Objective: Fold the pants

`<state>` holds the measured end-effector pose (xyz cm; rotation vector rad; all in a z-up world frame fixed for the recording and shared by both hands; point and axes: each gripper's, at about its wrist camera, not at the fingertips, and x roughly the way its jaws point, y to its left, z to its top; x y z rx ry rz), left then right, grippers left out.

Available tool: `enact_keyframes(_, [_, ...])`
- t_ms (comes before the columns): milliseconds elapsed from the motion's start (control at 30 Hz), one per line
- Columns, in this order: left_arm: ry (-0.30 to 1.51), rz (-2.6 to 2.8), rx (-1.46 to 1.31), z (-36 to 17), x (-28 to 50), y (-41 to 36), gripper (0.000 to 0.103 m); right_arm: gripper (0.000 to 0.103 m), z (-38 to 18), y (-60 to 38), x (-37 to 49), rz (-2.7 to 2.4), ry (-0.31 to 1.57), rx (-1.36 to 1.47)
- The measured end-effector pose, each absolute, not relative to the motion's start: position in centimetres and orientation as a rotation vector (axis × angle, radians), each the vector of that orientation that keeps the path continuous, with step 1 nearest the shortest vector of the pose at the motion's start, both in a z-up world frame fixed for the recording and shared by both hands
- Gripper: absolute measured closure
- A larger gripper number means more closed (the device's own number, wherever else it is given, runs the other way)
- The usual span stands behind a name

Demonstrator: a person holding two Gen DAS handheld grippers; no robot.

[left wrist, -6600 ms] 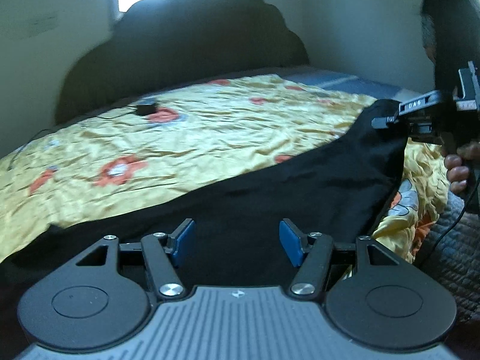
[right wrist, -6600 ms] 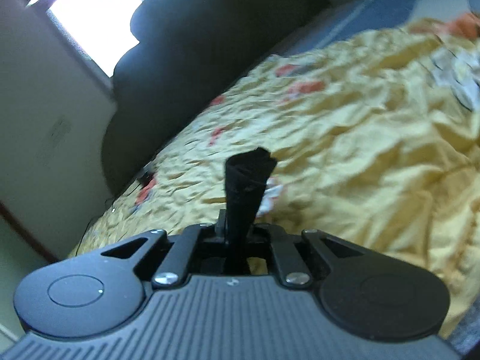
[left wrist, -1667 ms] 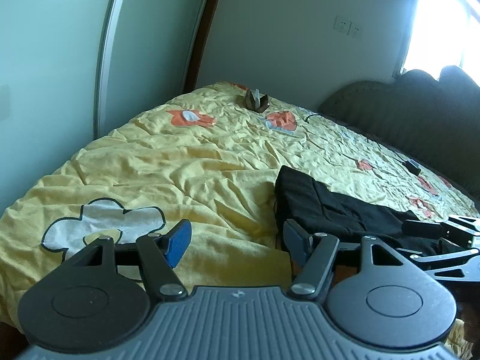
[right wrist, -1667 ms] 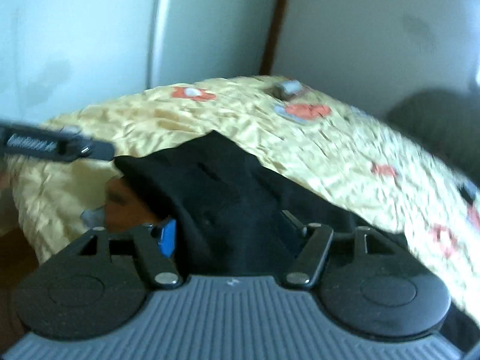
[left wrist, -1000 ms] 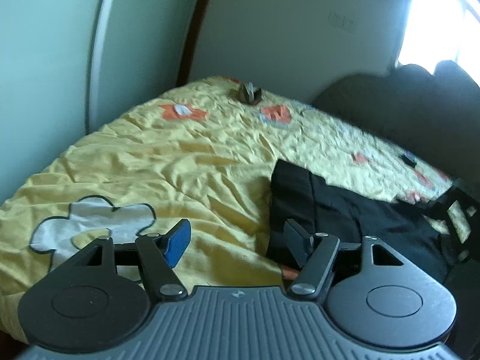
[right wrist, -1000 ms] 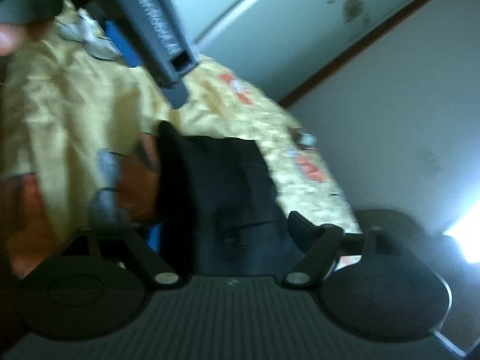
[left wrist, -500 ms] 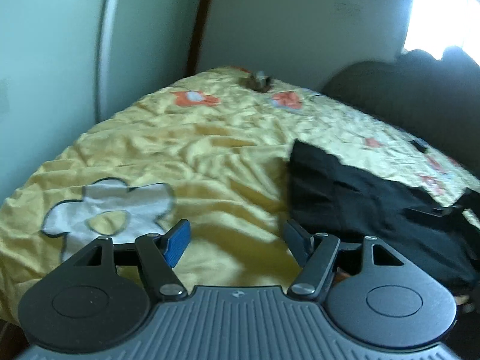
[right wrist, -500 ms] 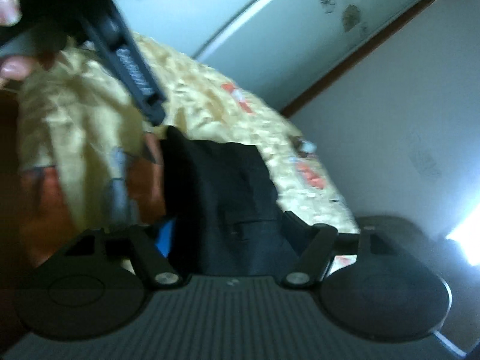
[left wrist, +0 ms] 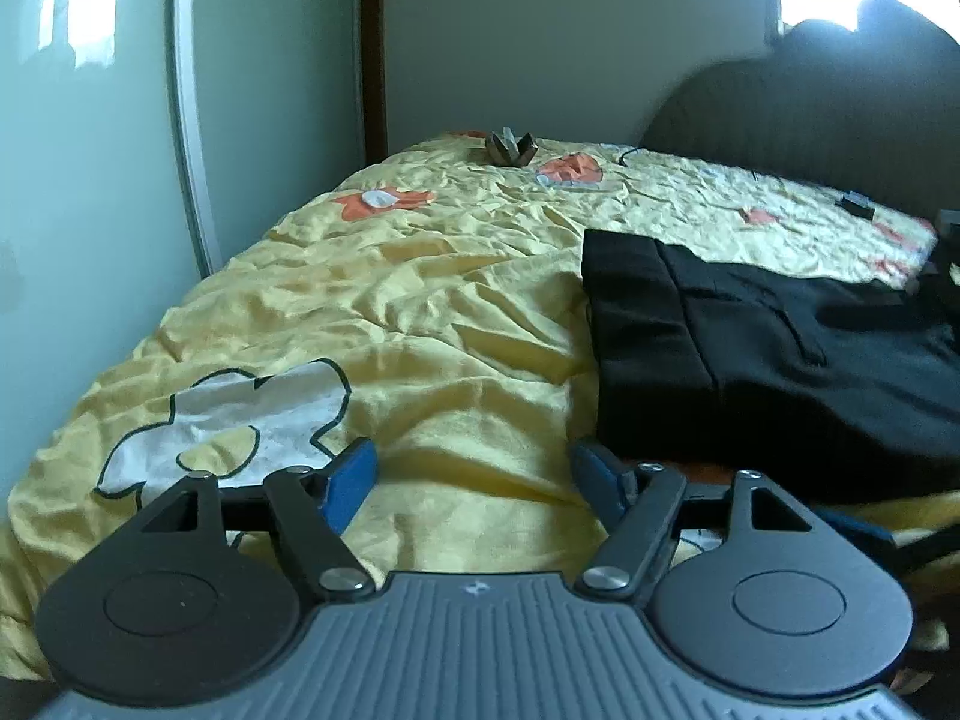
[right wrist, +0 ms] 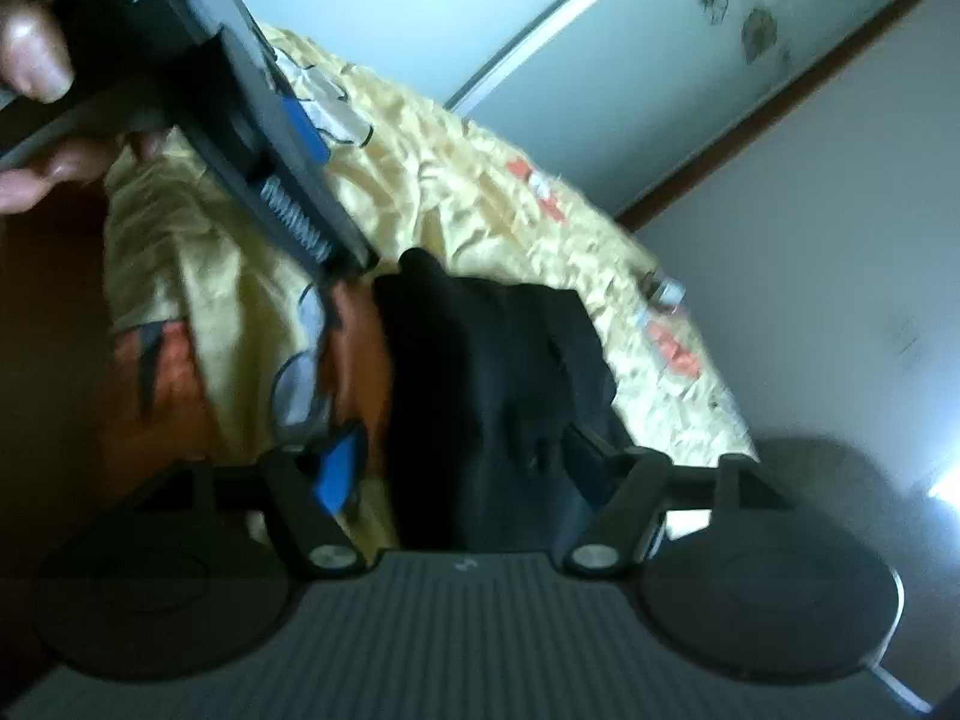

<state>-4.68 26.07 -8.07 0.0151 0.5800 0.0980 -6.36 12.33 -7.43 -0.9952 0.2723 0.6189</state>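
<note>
Black pants, folded into a flat stack, lie on the crumpled yellow bedspread with orange and white flower patches. They sit close to the near edge of the bed; a seam and pocket line show on the top layer.

Left gripper: black frame, blue pads, jaws spread and opening a little more. Only bedspread lies between the pads. The right-hand pad sits just beside the near corner of the pants; touching or not, cannot tell. A white flower patch with a dark outline lies just ahead of the left-hand pad.

Right gripper: view is tilted and blurred. Jaws stand apart with the dark cloth of the pants bunched between them. The left blue pad is clear of the cloth; the right pad is lost in the dark fabric. Reads as released, not pinching.

In the right wrist view the left gripper's body crosses the upper left, held by a person's hand.

Far across the bed: a small brown object near the wall. Dark padded headboard at the right, bright window above it.
</note>
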Motion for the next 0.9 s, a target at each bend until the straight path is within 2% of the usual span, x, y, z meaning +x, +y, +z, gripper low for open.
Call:
enact_keyframes(167, [0.58,0.09,0.005,-8.1,-4.7,26.4,0.029,0.032,-8.2,13.9,-5.4,0.542,0.212,-1.05])
enact_keyframes(267, [0.577,0.091,0.011,-8.1,-4.7,26.3,0.027,0.027,-8.2,14.1,-5.3,0.5,0.173,-1.069])
enact_keyframes(367, [0.575,0.094,0.009,-8.1,-4.6,26.3,0.027,0.024,-7.9,14.3,-4.3,0.488,0.229,-1.039])
enact_keyframes(500, [0.575,0.094,0.005,-8.1,-4.7,26.4,0.027,0.027,-7.2,15.2,-4.2,0.542,0.244,-1.014])
enact_keyframes(600, [0.565,0.09,0.002,-8.2,-4.9,26.5,0.027,0.034,-7.8,15.4,-4.9,0.571,0.231,-1.026])
enact_keyframes(767, [0.559,0.089,0.003,-8.2,-4.9,26.4,0.026,0.035,-8.4,16.6,-5.0,0.58,0.167,-1.079])
enact_keyframes(867, [0.557,0.086,-0.001,-8.2,-5.0,26.5,0.025,0.038,-7.8,17.0,-3.7,0.576,0.237,-1.027])
enact_keyframes(900, [0.557,0.088,-0.009,-8.1,-5.1,26.6,0.025,0.046,-7.8,16.8,-3.5,0.573,0.247,-1.017])
